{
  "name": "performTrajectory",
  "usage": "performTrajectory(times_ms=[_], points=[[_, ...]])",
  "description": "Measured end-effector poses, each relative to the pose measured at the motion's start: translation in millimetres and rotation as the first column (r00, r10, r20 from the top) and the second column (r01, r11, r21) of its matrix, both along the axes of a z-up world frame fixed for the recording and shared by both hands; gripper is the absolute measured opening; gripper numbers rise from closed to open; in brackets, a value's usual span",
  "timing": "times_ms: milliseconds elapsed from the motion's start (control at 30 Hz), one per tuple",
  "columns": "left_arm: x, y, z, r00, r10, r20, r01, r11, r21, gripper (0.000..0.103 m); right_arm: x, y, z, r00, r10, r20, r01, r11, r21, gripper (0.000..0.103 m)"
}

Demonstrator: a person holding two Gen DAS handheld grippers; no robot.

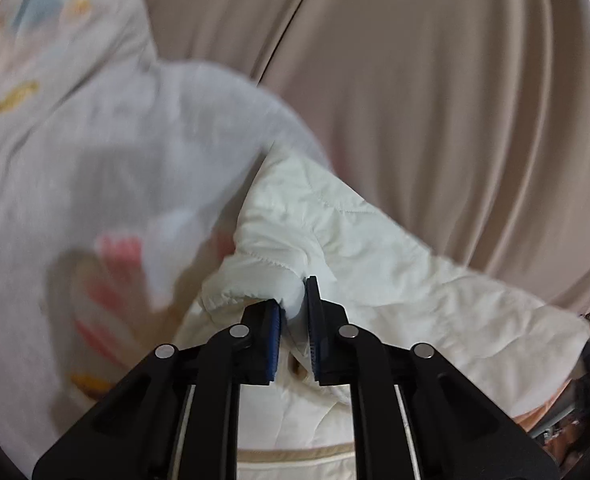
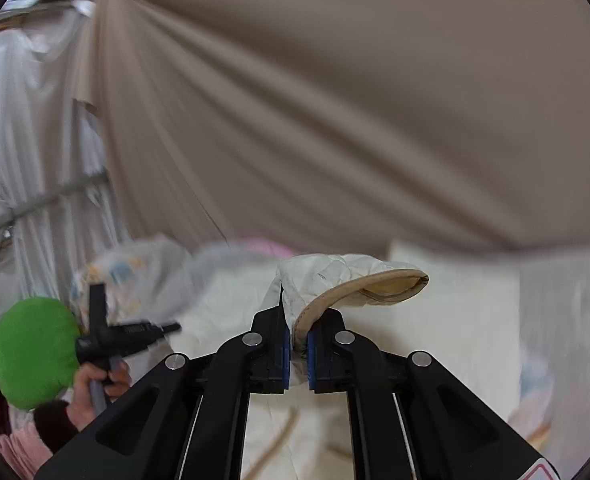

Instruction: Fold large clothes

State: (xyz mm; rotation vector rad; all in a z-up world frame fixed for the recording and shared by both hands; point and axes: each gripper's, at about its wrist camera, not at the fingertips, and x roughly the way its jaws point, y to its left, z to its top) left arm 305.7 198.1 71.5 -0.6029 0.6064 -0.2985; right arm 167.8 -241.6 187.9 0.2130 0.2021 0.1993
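A cream quilted jacket [image 1: 375, 248] hangs lifted over the bed. My left gripper [image 1: 294, 312] is shut on the elastic cuff end of its sleeve [image 1: 255, 276]. My right gripper [image 2: 298, 344] is shut on a tan-piped edge of the same jacket [image 2: 335, 280], which curls up over the fingers. The left gripper [image 2: 135, 334] also shows in the right wrist view at the lower left, held by a hand.
A grey-white printed quilt [image 1: 95, 140] lies bunched at the left. A beige curtain [image 2: 335, 100] fills the background. A green round cushion [image 2: 35, 352] sits at the far left, and white drapes [image 2: 23, 140] hang behind it.
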Motion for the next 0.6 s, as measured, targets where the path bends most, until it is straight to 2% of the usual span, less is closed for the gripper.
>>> performTrajectory(times_ms=[33,100,167,200,233,267,300,367,500,600], points=[[2.0,-5.3,1.7,1.0,-0.002,0.004,0.002,0.999,0.032,0.011,-3.3,-4.5,6.0,0.999,-0.02,0.043,0.02,1.0,-0.004,0.006],[11.6,-15.9,-11.3,0.999,-0.02,-0.043,0.023,0.996,0.084,0.011,15.8,-26.3,-7.3,0.995,-0.094,-0.012,0.094,0.995,0.022,0.006],[23.3,-23.7,-40.8,0.99,-0.023,-0.136,0.039,0.993,0.11,0.011,60.4,-58.9,-54.3,0.964,-0.161,-0.212,0.177,0.982,0.059,0.006],[26.3,-27.9,-57.9,0.984,-0.036,-0.173,0.055,0.992,0.11,0.012,81.6,-73.5,-83.3,0.928,-0.178,-0.327,0.211,0.975,0.068,0.006],[25.0,-30.0,-67.1,0.984,-0.041,-0.176,0.06,0.993,0.104,0.013,101.3,-87.9,-118.2,0.874,-0.195,-0.446,0.25,0.966,0.067,0.006],[22.4,-31.2,-68.5,0.986,-0.035,-0.165,0.054,0.992,0.115,0.014,111.0,-96.3,-142.8,0.843,-0.184,-0.506,0.257,0.963,0.077,0.006],[20.6,-31.9,-66.8,0.987,-0.033,-0.158,0.053,0.991,0.126,0.014,114.3,-101.5,-159.8,0.834,-0.161,-0.528,0.25,0.963,0.101,0.004],[18.0,-31.9,-66.3,0.987,-0.033,-0.155,0.055,0.989,0.137,0.014,110.7,-105.3,-163.1,0.844,-0.154,-0.514,0.25,0.961,0.122,0.006],[14.9,-27.8,-67.7,0.988,-0.036,-0.151,0.053,0.993,0.107,0.015,98.8,-104.6,-140.1,0.825,-0.263,-0.5,0.325,0.945,0.038,0.019],[8.0,-23.6,-69.8,0.989,-0.033,-0.147,0.049,0.993,0.105,0.015,80.9,-97.1,-113.3,0.818,-0.374,-0.438,0.416,0.909,0.001,0.024]])
